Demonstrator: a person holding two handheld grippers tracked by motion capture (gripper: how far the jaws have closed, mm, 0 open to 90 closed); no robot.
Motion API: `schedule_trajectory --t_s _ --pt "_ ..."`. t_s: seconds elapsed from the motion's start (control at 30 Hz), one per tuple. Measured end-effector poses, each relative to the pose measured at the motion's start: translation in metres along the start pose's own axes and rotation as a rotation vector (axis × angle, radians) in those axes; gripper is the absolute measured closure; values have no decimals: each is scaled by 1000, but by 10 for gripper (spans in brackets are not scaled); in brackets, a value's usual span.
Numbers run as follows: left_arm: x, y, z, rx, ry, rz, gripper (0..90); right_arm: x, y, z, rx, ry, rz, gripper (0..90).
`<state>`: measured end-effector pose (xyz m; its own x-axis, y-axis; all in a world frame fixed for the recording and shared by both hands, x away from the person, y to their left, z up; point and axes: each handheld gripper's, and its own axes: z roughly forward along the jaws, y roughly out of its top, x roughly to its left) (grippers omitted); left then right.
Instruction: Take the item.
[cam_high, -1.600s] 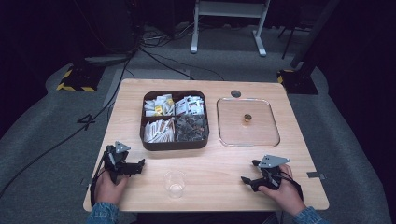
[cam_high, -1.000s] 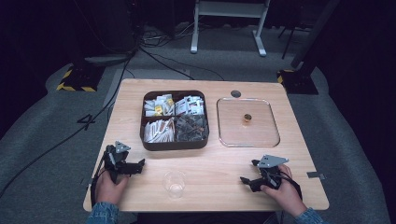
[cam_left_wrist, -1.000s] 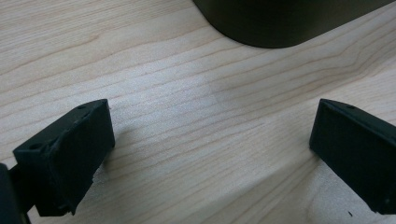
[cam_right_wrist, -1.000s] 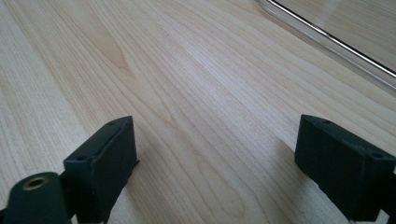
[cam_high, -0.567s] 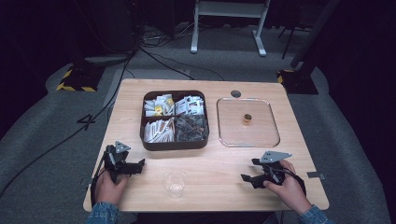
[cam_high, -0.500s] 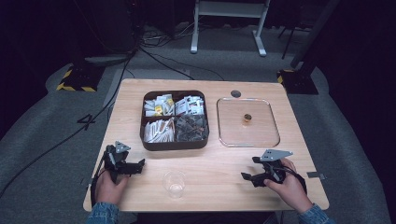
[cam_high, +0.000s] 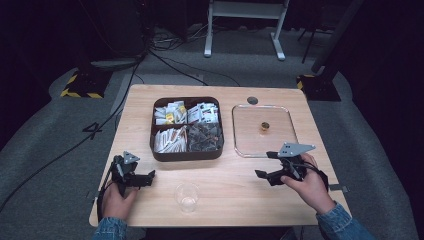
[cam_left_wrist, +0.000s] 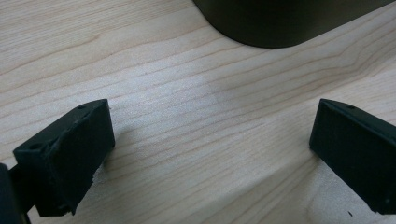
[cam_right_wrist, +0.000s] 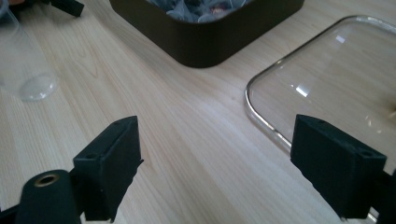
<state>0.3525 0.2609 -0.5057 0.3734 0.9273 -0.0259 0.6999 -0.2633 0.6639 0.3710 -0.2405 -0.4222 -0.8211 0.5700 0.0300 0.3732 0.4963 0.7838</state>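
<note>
The right tongs (cam_high: 265, 164) hung with jaws wide apart and nothing between them, having eased slightly closer, just in front of the glass tray (cam_high: 240, 145), right of the dark box (cam_high: 186, 156). The left tongs (cam_high: 150, 176) stood apart and empty on the tabletop (cam_high: 235, 185), front-left of that box; a clear cup (cam_high: 187, 197) stood in front of it.

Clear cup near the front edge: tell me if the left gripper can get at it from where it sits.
Probably yes. The left gripper rests on the table with jaws open and pointed toward the clear cup, and only bare wood lies between them. The dark box sits farther back, out of the way.
</note>
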Motion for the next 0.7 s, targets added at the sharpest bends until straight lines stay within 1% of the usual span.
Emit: schedule_trajectory --t_s 0.1,0.13,0.2,0.23,0.27,0.37,0.4,0.43,0.6,0.63,0.7 --pt "-1 0 0 1 2 -6 4 -1 11 2 -9 5 -11 166" --pt "-1 0 0 1 2 -6 4 -1 11 2 -9 5 -11 166" --pt "-1 -1 -1 1 4 -8 4 -1 18 4 -16 13 -18 168" --pt "-1 -1 -1 1 5 -9 4 -1 25 7 -19 20 -21 171" --pt "-1 -1 -1 -1 7 -8 4 -1 25 7 -19 20 -21 171" --pt "-2 -1 -1 -1 6 -10 4 -2 36 12 -19 28 -26 172" --pt "-2 -2 -1 -2 6 -11 4 -3 43 15 -24 33 -30 172" --pt "-2 -2 -1 -2 6 -11 4 -3 43 15 -24 33 -30 172" --pt "-2 -1 -1 -1 7 -11 4 -5 57 25 -38 50 -33 172" --pt "-2 -2 -1 -2 6 -11 4 -7 59 30 -28 53 -40 172" --pt "-2 -1 -1 -1 6 -10 4 -8 60 33 -25 52 -43 172"
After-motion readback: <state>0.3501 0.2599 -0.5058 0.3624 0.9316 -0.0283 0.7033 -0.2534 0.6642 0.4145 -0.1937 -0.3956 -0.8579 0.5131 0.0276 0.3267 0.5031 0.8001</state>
